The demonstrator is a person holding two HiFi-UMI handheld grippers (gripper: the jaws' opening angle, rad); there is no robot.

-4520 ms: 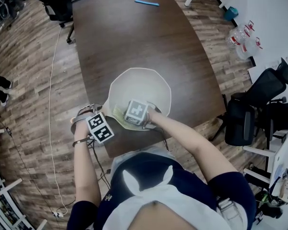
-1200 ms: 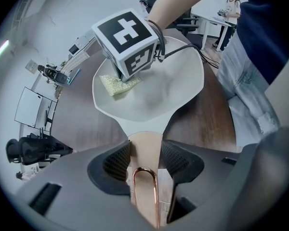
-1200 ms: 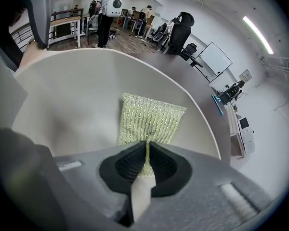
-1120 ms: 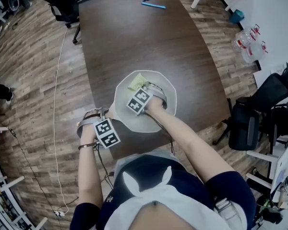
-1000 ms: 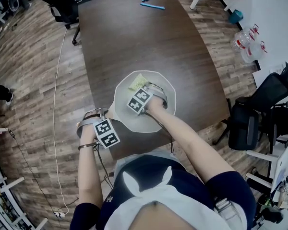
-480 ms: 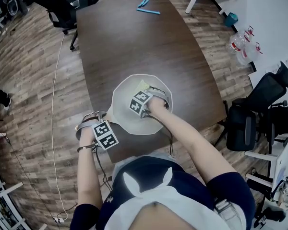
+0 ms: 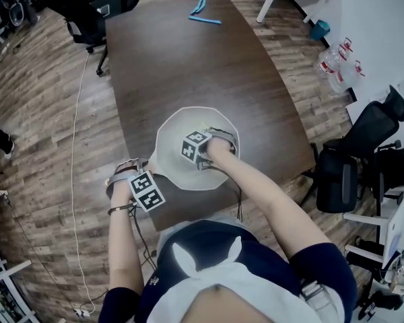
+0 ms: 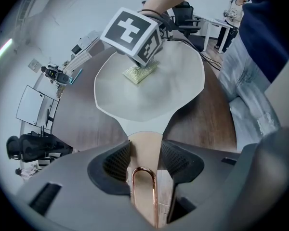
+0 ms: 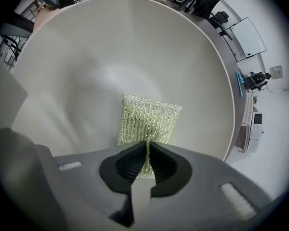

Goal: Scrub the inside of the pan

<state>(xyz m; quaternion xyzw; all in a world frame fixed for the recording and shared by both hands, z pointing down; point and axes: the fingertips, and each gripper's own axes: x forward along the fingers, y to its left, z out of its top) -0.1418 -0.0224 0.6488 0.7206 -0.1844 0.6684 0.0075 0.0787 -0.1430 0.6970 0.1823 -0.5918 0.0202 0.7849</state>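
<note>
We clench the left gripper (image 8: 145, 153) on the handle (image 8: 145, 141), its fingers (image 8: 116, 161) tight on both sides, so that, as we judge, the pan (image 7: 175, 140) cannot slide on the table (image 7: 188, 59) under scrubbing. The right gripper (image 9: 147, 153) points steeply down inside the pan, fingers pinching the near edge of the green scrub pad (image 9: 149, 117), which lies flat against the pale bottom so its whole face rubs there.

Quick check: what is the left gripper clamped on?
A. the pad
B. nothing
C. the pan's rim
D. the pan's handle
D: the left gripper is shut on the handle, while the right gripper holds the pad in the pan.
</note>
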